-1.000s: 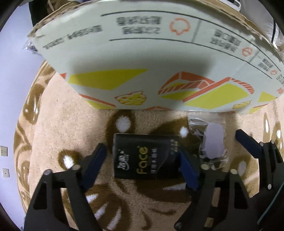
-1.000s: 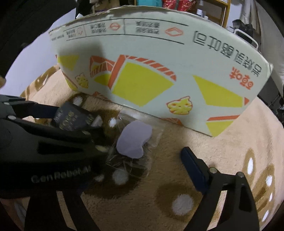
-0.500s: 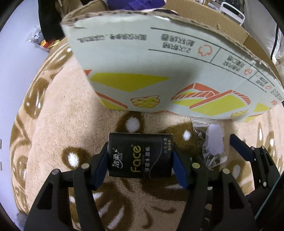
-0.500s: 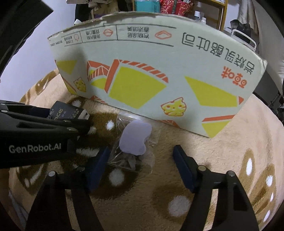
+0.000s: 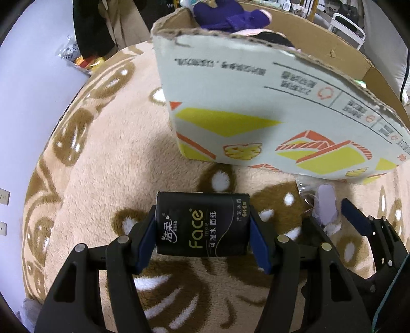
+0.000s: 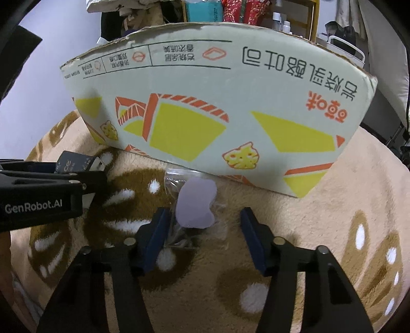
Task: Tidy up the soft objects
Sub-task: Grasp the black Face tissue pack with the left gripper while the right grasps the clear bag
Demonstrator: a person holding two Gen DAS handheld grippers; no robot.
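My left gripper (image 5: 202, 239) is shut on a black "Face" tissue pack (image 5: 202, 225) and holds it above the tan rug, in front of the cardboard box (image 5: 269, 123). The pack also shows in the right wrist view (image 6: 77, 164), held by the left gripper (image 6: 84, 176). My right gripper (image 6: 205, 238) is open, its blue pads on either side of a clear plastic bag with a lilac card (image 6: 196, 207) lying on the rug by the box wall (image 6: 217, 115). The bag also shows in the left wrist view (image 5: 325, 207), with the right gripper (image 5: 330, 220) around it.
The box stands open at the top, with purple and pink soft items (image 5: 230, 15) inside. The tan rug with brown and white patches (image 6: 333, 217) covers the floor. Shelves with clutter (image 6: 230, 12) stand behind the box. A white wall (image 5: 25, 76) is at the left.
My left gripper closed on the tissue pack and lifted it, so the box top came into view. My right gripper moved forward around the plastic bag.
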